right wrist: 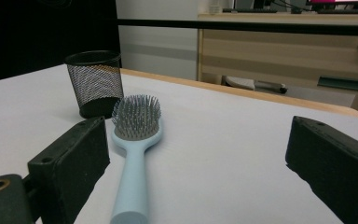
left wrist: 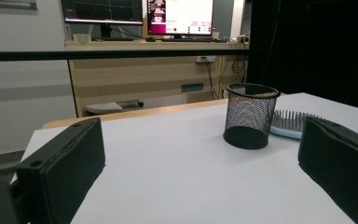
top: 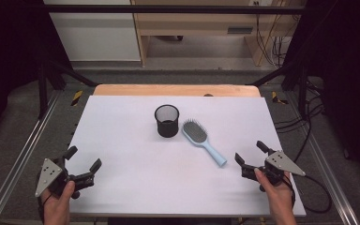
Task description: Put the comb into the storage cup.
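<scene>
- Hairbrush (right wrist: 134, 154): pale blue handle and body; grey bristles on what appears to be a darker grey pad.
- Mesh cup (right wrist: 95, 83): black wire mesh throughout, solid black base and rim.
- Table (top: 136, 173): white top, light wood edge on the side farthest from the grippers.
- Left gripper (top: 82, 158) and right gripper (top: 250, 152): black jaws, each carrying a grey three-cornered plate.

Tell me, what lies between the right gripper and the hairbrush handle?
Nothing: the high view shows bare white table between the right gripper and the hairbrush.
</scene>
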`<state>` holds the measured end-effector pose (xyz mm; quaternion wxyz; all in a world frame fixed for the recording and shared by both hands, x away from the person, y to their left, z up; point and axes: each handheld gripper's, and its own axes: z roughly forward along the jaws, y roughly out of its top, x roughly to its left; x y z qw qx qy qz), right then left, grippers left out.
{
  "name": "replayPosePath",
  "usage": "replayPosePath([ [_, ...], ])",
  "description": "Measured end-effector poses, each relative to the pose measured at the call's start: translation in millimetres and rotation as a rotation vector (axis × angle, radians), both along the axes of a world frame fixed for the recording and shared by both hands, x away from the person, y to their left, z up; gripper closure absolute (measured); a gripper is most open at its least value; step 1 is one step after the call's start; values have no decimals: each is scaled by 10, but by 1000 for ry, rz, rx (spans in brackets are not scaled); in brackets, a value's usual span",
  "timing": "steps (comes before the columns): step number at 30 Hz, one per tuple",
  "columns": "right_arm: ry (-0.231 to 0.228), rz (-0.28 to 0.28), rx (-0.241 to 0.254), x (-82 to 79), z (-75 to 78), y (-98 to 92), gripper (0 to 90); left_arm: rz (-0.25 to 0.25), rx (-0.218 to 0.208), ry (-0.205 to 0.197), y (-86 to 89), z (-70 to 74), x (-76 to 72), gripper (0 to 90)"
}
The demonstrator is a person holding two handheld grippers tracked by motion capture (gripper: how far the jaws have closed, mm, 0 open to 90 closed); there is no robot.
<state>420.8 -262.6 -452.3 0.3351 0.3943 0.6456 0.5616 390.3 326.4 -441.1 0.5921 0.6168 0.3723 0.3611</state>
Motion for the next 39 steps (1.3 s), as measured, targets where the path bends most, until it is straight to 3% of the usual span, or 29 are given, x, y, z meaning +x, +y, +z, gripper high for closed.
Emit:
replayPosePath([
  [7, 62, -11, -3, 5, 1, -2, 53, 7, -9, 12, 25, -13, 10, 6],
  [10, 114, -51, -64, 22, -31, 13, 63, 16, -18, 24, 47, -31, 19, 7],
  [22, 133, -80, -66, 20, 57, 148, 79, 23, -8, 33, 47, -50, 43, 9],
  [25, 172, -66, -69, 33, 171, 178, 79, 25, -3, 41, 40, -58, 54, 9],
  [26, 212, -64, -82, 74, 225, 199, 70, 28, -5, 42, 36, -57, 61, 12],
  [29, 235, -41, -97, 130, 272, 241, 72, 20, -9, 37, 23, -49, 75, 11],
  [33, 268, 12, -156, 203, 365, 362, 86, 6, 1, 45, -10, -59, 93, 11],
  [36, 305, 89, -242, 305, 467, 521, 79, -2, 12, 41, -30, -52, 82, 10],
  [39, 321, 117, -271, 345, 519, 585, 106, -5, 17, 41, -38, -52, 78, 10],
])
